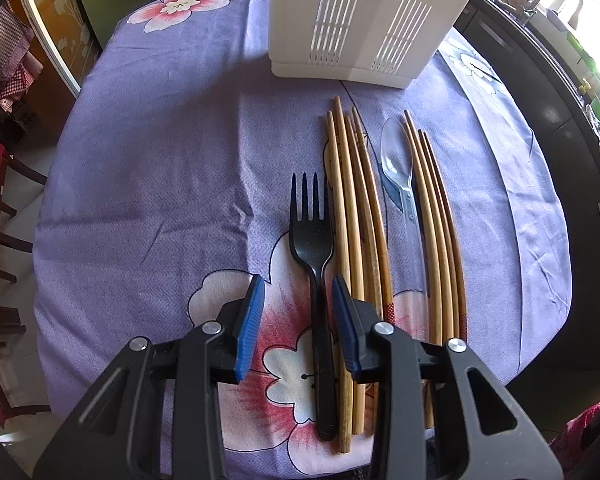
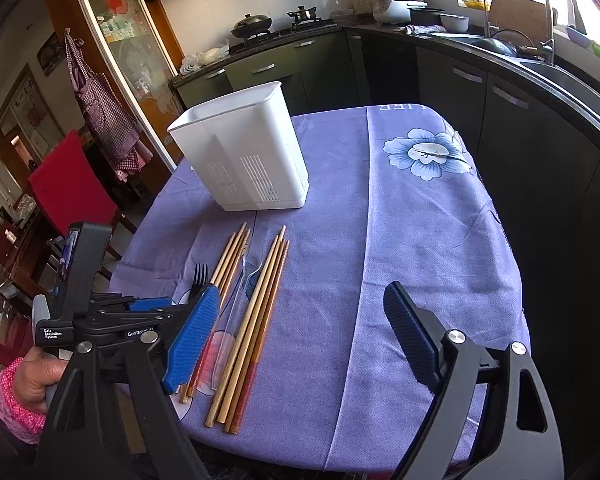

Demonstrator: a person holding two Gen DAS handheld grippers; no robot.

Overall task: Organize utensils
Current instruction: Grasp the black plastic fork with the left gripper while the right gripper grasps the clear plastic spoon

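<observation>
A black plastic fork (image 1: 311, 236) lies on the purple flowered tablecloth (image 1: 148, 184), tines pointing away. My left gripper (image 1: 298, 284) points steeply down over its handle. The blue pads straddle the handle with a gap on each side, so it is open. To the fork's right lie a bundle of wooden chopsticks (image 1: 350, 208), a clear plastic spoon (image 1: 396, 160) and a second chopstick bundle (image 1: 432, 216). A white slotted utensil holder (image 1: 364, 20) stands upright behind them. My right gripper (image 2: 300, 296) hovers wide open over bare cloth, just right of the chopsticks (image 2: 256, 320), holding nothing.
A hand in a pink sleeve (image 2: 32, 376) holds the left gripper's handle. A red chair (image 2: 68, 184) stands left of the table. Dark kitchen cabinets and a sink (image 2: 572, 84) run along the right. The near table edge (image 2: 340, 466) is close below the grippers.
</observation>
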